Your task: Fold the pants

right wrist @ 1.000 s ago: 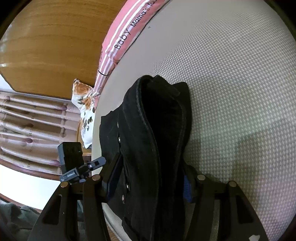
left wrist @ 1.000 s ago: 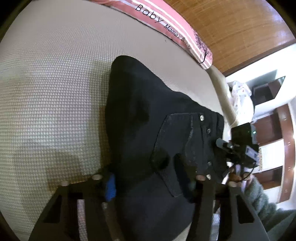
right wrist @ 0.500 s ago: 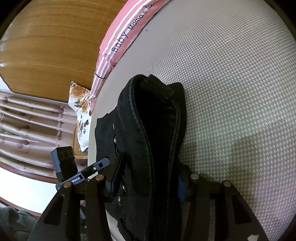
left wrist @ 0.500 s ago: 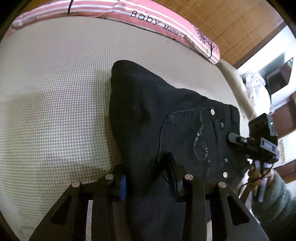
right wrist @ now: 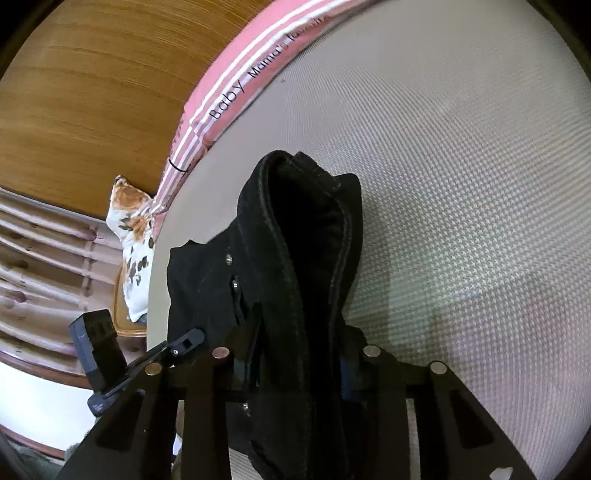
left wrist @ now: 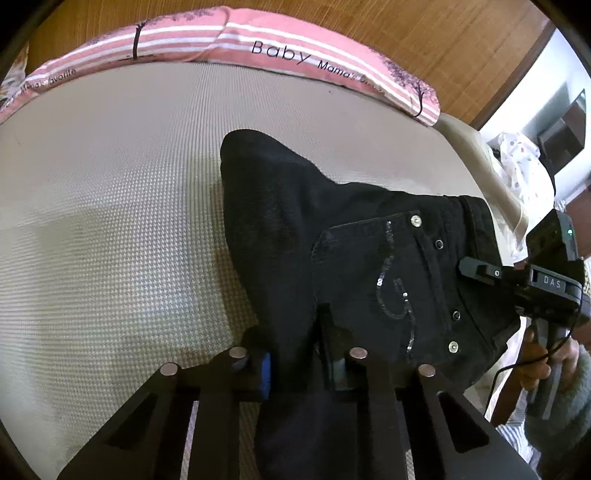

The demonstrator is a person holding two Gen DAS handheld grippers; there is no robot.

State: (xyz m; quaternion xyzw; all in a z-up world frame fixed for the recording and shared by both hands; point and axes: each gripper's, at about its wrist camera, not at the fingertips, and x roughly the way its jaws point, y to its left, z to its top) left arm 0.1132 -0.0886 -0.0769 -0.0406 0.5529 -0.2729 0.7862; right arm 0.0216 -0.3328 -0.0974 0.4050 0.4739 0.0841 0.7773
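The black pants (left wrist: 332,266) lie on the beige woven mattress (left wrist: 110,221), well short of the pink striped pillow (left wrist: 295,55) that runs along its far edge in front of the wooden headboard (left wrist: 424,33). They are bunched into a thick fold, with a back pocket bearing a sequin swirl and metal rivets facing up, on the side away from the pillow.

The left gripper (left wrist: 295,354) has just been closing its jaws, and a ridge of the dark cloth stands pinched between them, the blue pad on one side and the black pad on the other pressing into it. The right gripper (right wrist: 299,350) has likewise been closing, and its jaws clamp the thick seamed edge of the pants near the waistband, where the fabric rises in a hump toward the pillow.

In the left wrist view a hand (left wrist: 546,358) in a grey-green sleeve holds the handle of the right gripper beside the mattress edge.
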